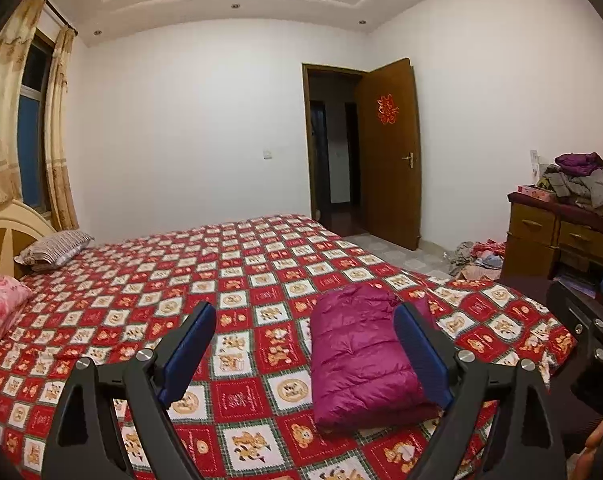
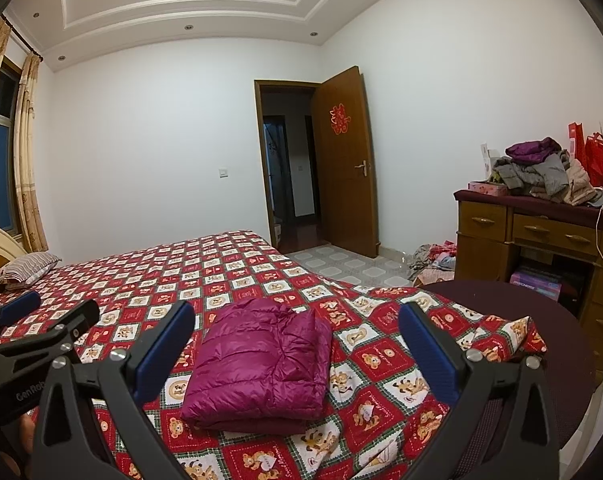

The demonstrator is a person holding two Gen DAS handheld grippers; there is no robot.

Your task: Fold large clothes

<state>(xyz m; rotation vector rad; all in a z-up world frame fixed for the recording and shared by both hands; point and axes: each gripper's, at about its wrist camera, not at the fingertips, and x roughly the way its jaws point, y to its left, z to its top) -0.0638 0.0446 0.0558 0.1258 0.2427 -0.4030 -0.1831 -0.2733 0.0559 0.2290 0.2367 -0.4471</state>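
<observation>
Here, folded jacket (image 2: 261, 364) lies on bed (image 2: 221, 264).

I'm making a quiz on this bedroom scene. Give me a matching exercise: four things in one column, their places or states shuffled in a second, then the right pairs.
Things:
1. jacket
2. door
3. clothes pile
4. striped pillow

Places or states:
A. heaped on the desk
B. at the head of the bed
C. folded on the bedspread
D. standing open

Pairs: 1-C, 2-D, 3-A, 4-B
</observation>
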